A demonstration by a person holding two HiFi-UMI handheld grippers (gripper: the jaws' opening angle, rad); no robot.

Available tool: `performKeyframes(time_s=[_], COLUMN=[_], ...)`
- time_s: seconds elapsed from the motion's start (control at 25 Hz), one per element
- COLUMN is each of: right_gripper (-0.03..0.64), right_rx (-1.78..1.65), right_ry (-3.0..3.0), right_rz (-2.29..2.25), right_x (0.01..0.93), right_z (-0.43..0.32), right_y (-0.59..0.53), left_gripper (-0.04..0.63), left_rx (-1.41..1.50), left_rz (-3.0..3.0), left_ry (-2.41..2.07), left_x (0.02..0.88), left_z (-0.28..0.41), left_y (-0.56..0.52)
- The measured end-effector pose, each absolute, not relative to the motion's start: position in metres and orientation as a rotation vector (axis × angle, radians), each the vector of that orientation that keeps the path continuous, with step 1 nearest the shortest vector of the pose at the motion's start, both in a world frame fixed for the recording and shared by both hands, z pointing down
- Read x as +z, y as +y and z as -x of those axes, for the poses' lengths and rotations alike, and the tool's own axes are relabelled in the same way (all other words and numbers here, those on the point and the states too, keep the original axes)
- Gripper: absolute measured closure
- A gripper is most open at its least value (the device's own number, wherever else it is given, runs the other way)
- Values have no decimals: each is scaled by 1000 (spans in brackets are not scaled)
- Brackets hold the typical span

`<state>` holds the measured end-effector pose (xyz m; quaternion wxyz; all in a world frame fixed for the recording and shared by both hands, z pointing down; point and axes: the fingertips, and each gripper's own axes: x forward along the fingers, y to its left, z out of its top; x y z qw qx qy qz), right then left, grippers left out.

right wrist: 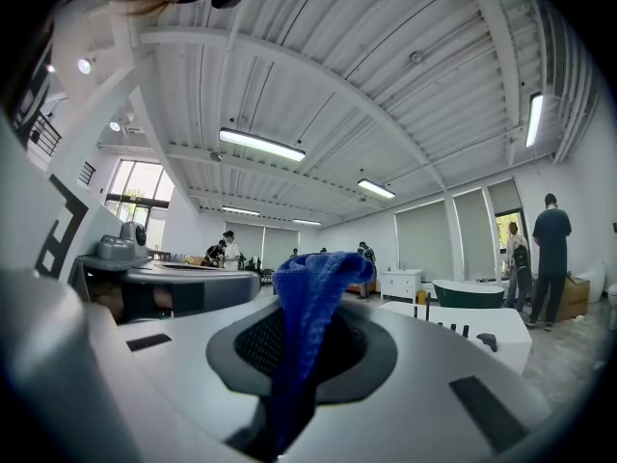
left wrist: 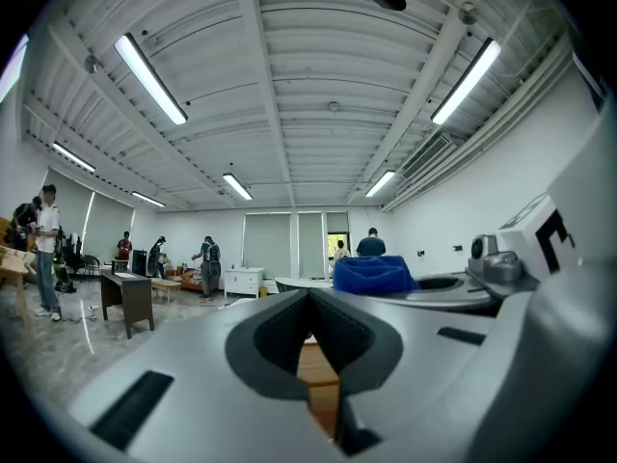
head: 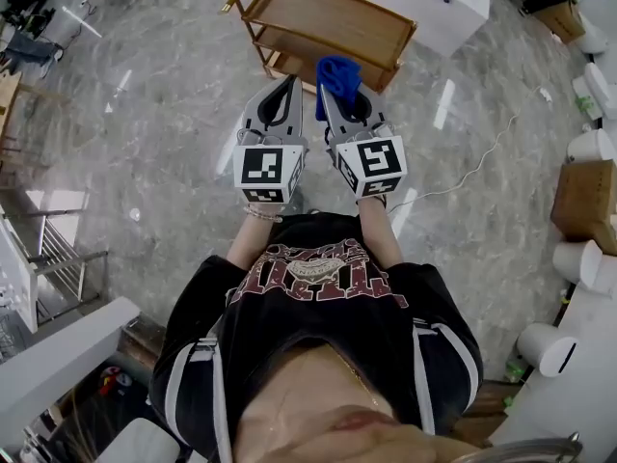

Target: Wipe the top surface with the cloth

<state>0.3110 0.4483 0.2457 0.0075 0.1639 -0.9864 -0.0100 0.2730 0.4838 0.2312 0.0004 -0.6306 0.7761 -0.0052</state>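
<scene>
A blue cloth (head: 337, 71) hangs pinched in my right gripper (head: 339, 87), which is shut on it. In the right gripper view the blue cloth (right wrist: 310, 302) drapes over the jaws and hides where they meet. My left gripper (head: 287, 87) is held beside it, jaws together with nothing between them. From the left gripper view (left wrist: 308, 295) the cloth (left wrist: 371, 275) shows to the right. Both grippers hover over the near edge of a wooden shelf trolley (head: 333, 17), whose flat top lies just beyond the tips. Neither gripper touches it.
Behind the trolley stands a white block (head: 453, 13) with holes in its top. White cylinders (head: 545, 347) and a cardboard box (head: 583, 196) line the right side. A thin cable (head: 472, 172) crosses the marble floor. Several people (left wrist: 207, 263) stand far across the room.
</scene>
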Motion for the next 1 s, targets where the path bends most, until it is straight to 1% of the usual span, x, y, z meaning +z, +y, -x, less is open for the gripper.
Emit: performKeyframes(time_s=[0.52,1.0], right_gripper=[561,561], right_rx=[-46,-37], right_ry=[-3081,-3071], right_rz=[-539,-551], right_x=[241,244], right_z=[-218,-140], right_y=[384,363], left_gripper=[546,546], left_rx=[-2,-40], left_rz=[2023,2069], left_ry=[2412,2394], left_x=[231,235], left_z=[-182,-109], left_y=[413,387])
